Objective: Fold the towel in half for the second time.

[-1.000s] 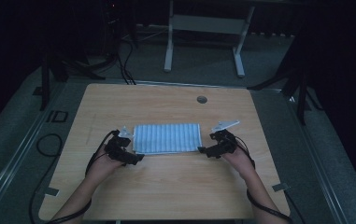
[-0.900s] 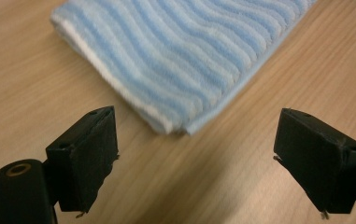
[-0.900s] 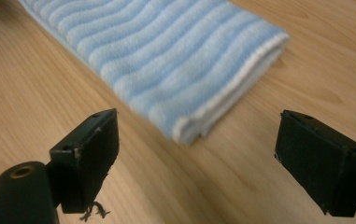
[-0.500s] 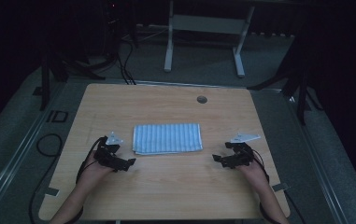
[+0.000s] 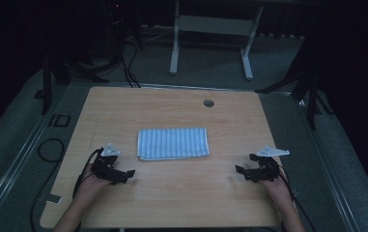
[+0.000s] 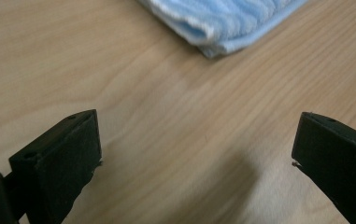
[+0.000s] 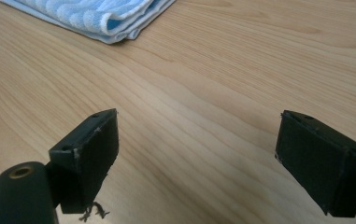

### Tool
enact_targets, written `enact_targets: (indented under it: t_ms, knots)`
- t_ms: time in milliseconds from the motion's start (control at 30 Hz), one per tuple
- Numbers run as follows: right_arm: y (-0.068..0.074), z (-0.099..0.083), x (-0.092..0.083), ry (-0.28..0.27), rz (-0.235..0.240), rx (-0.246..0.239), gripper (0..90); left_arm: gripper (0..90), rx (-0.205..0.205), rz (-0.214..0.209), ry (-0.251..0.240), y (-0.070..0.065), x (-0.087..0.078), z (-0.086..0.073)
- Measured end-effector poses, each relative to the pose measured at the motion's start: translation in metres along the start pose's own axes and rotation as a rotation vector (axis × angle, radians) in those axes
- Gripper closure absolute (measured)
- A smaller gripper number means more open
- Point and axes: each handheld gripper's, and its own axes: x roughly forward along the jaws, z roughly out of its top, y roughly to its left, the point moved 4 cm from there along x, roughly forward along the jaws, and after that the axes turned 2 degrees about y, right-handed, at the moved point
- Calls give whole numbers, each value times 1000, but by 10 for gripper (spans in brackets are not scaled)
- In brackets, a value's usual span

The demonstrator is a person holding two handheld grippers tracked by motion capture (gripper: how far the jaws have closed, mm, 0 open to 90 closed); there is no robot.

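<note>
On the table (image 5: 172,193) — unlabelled striped towel (image 5: 173,143)

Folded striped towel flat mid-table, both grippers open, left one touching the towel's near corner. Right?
Not quite. The left gripper is not touching the towel; the high view shows bare table between them, and the left gripper view shows its jaws open over wood, short of the corner. The rest holds: towel folded flat mid-table, right gripper open too.

Blue-and-white striped towel (image 5: 173,143), light wooden table (image 5: 181,188).
</note>
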Motion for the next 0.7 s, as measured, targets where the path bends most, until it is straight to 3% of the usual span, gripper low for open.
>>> enact_targets:
  t_ms: [267, 500, 700]
  knots:
    - [-5, -11, -14, -20, -26, 19, 133, 13, -22, 6, -8, 5, -5, -10]
    - [-13, -22, -25, -41, -82, 48, 133, 13, -48, 46, -21, 14, -15, -23]
    - [-17, -23, -27, -55, -140, 62, 127, 13, -57, 53, -45, 18, -22, -30]
